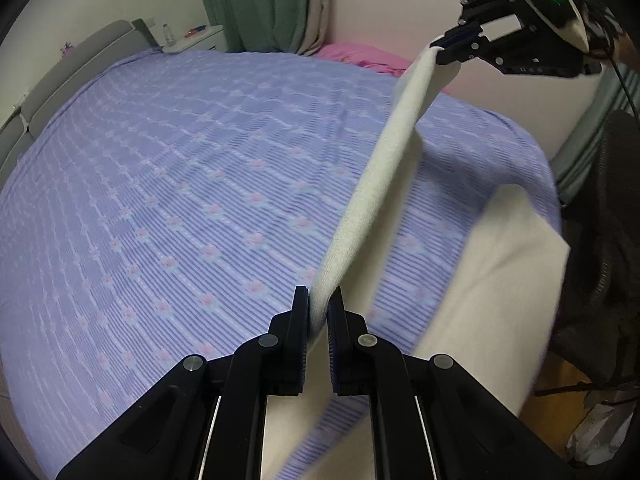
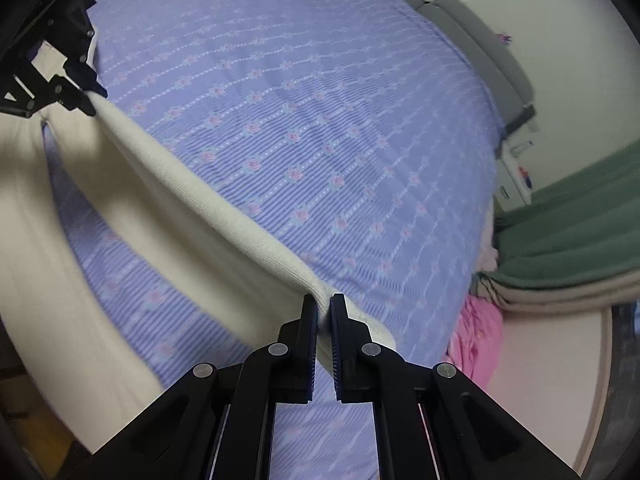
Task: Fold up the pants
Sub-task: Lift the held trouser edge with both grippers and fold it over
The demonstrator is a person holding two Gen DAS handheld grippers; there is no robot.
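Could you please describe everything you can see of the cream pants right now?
The cream pants look like soft, finely ribbed knit. One edge is stretched taut in the air between the left gripper and the right gripper, each shut on it. The rest hangs down in loose folds over the purple flowered bedspread, partly blurred.

Left gripper and right gripper are both pointing steeply downward, jaws clamping shut, held well apart.
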